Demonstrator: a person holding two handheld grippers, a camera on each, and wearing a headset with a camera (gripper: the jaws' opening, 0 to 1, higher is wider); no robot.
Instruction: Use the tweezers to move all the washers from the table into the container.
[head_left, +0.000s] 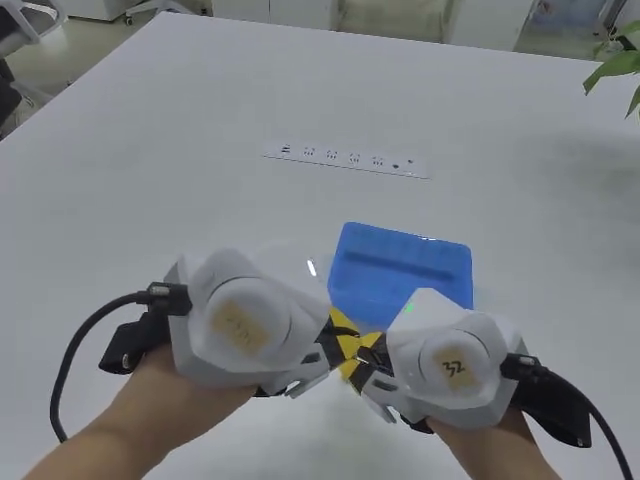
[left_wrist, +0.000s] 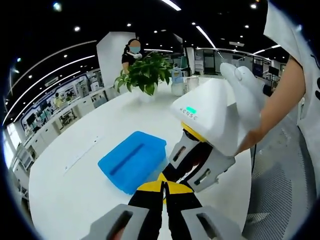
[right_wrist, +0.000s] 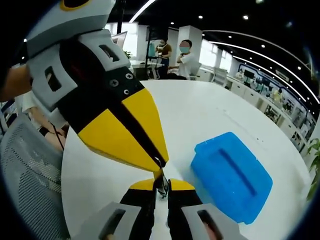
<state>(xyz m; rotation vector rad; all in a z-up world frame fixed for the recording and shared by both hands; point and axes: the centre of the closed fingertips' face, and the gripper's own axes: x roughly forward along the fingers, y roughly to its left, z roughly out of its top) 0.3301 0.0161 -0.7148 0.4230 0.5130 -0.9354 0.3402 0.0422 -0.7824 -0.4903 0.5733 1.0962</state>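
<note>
Left gripper (left_wrist: 163, 189), jaws pressed together, tip-to-tip with right gripper (right_wrist: 160, 186), jaws' state unclear | blue container (head_left: 400, 265) just beyond | steady alignment advised

Setting: large open-plan office. Evidence: wide white table (head_left: 200, 110) with power strip (head_left: 346, 159), potted plant (left_wrist: 146, 73), grey mesh chair (right_wrist: 30, 165), rows of desks (left_wrist: 65, 107). Dark ceiling carries strip lights (left_wrist: 172, 5).
</note>
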